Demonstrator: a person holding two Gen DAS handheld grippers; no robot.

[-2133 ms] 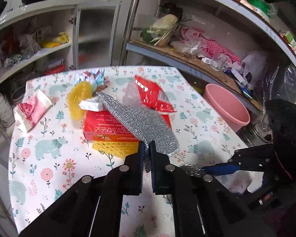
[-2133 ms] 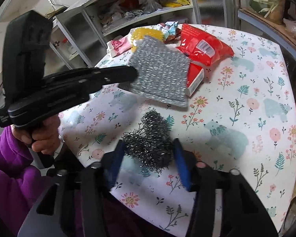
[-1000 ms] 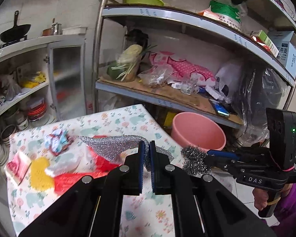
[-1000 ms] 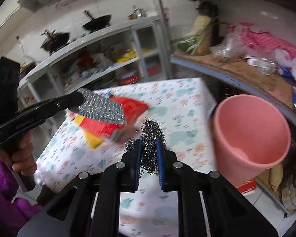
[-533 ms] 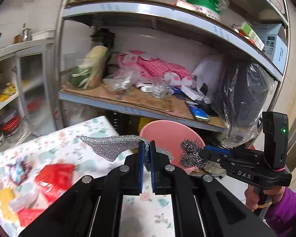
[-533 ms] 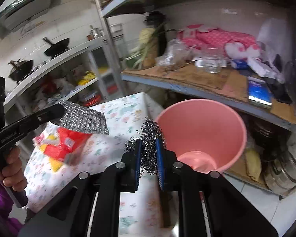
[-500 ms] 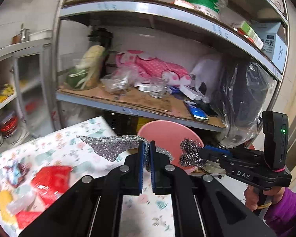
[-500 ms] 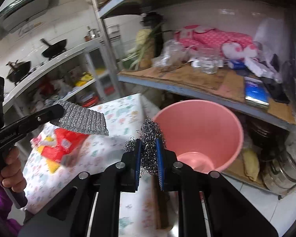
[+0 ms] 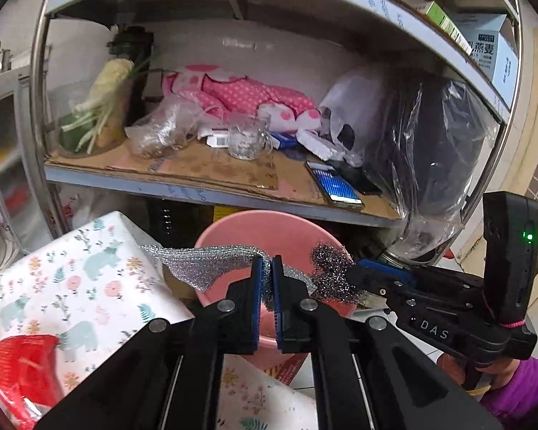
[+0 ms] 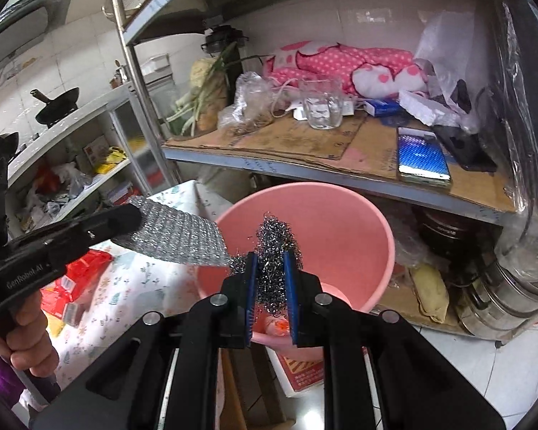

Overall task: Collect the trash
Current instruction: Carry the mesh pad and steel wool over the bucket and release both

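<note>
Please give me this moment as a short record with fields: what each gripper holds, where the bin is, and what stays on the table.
left gripper: shut on silver mesh pad
right gripper: shut on steel wool
bin: pink, open, on the floor beside the table, below the shelf
position: both items held over the bin
on table: red packet
step: neither item released yet

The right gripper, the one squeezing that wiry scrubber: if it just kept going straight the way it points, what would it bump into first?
Most likely the pink bucket: the right gripper, shut on the steel wool, points into its open mouth, so the inner wall comes first. Depth is uncertain.
</note>
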